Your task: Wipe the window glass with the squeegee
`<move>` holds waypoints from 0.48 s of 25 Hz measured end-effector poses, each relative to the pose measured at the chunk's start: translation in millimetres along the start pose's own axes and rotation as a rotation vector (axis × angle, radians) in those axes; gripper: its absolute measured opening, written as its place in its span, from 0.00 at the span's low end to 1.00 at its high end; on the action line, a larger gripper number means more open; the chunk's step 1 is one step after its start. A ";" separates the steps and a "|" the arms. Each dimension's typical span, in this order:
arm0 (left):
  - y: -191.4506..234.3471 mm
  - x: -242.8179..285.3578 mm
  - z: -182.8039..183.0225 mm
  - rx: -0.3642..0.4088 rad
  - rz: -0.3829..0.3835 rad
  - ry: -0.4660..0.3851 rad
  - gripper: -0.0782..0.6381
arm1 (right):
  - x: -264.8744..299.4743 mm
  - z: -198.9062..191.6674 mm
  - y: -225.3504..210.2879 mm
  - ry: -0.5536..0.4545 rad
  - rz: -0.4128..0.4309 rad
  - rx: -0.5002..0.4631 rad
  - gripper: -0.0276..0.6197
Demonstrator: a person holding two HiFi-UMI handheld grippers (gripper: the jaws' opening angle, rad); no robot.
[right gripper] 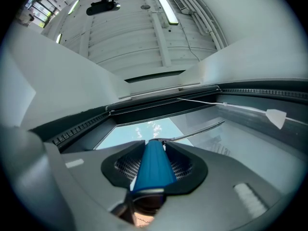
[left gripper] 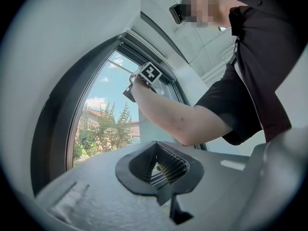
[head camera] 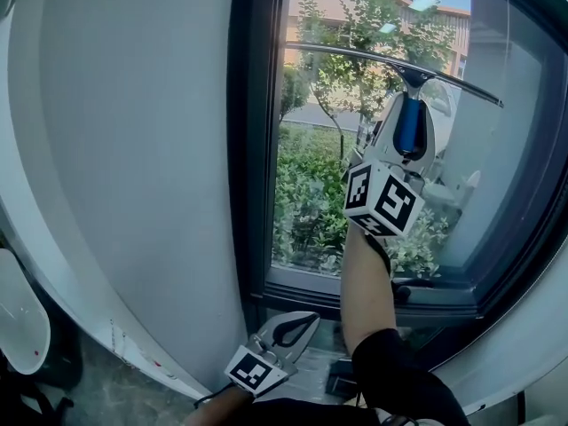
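Note:
My right gripper (head camera: 409, 122) is raised against the window glass (head camera: 319, 176) and is shut on the blue handle (head camera: 408, 124) of the squeegee. The squeegee's long thin blade (head camera: 390, 63) lies across the upper glass, slanting down to the right. In the right gripper view the blue handle (right gripper: 153, 166) sits between the jaws and the blade (right gripper: 199, 131) runs off to the right below the top frame. My left gripper (head camera: 288, 331) hangs low near the sill, shut with nothing in it. In the left gripper view its jaws (left gripper: 161, 165) meet, with the window beyond.
A dark window frame (head camera: 253, 149) borders the glass on the left and the sill (head camera: 373, 287) runs below. A pale wall (head camera: 133, 149) fills the left. Trees and a building show outside. A white object (head camera: 19, 313) sits at the lower left.

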State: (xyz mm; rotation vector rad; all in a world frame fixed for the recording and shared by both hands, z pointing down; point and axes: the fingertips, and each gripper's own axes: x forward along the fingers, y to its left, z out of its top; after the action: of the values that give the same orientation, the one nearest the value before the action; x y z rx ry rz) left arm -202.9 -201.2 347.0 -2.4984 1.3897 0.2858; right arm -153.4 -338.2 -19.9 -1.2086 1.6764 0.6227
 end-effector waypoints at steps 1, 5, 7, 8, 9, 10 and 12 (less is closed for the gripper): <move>-0.7 -0.4 0.6 0.002 -0.001 0.000 0.11 | -0.7 0.0 -0.4 0.002 -0.001 0.001 0.24; -1.8 -1.9 0.8 0.000 -0.002 0.002 0.11 | -3.6 -1.2 0.0 0.011 -0.003 0.007 0.24; -2.0 -1.3 0.7 -0.003 -0.001 0.001 0.11 | -3.8 -1.2 0.1 0.014 -0.001 0.003 0.24; -2.3 -1.2 0.2 -0.005 -0.001 0.002 0.11 | -4.3 -1.4 -0.2 0.015 -0.001 0.002 0.24; -3.1 -1.3 -0.5 -0.008 -0.002 0.004 0.11 | -5.3 -1.9 -0.7 0.017 -0.001 0.002 0.24; -4.0 -1.5 -1.0 -0.012 -0.003 0.005 0.11 | -6.5 -2.2 -1.1 0.019 -0.001 0.003 0.24; -5.8 -1.9 -0.3 -0.019 -0.007 0.005 0.11 | -8.4 -2.2 -1.3 0.024 -0.002 0.003 0.24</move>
State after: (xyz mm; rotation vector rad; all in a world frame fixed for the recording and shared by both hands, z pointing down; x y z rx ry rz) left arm -199.0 -196.8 348.6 -2.5203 1.3862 0.2924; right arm -152.5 -336.9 -11.2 -1.2200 1.6948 0.6068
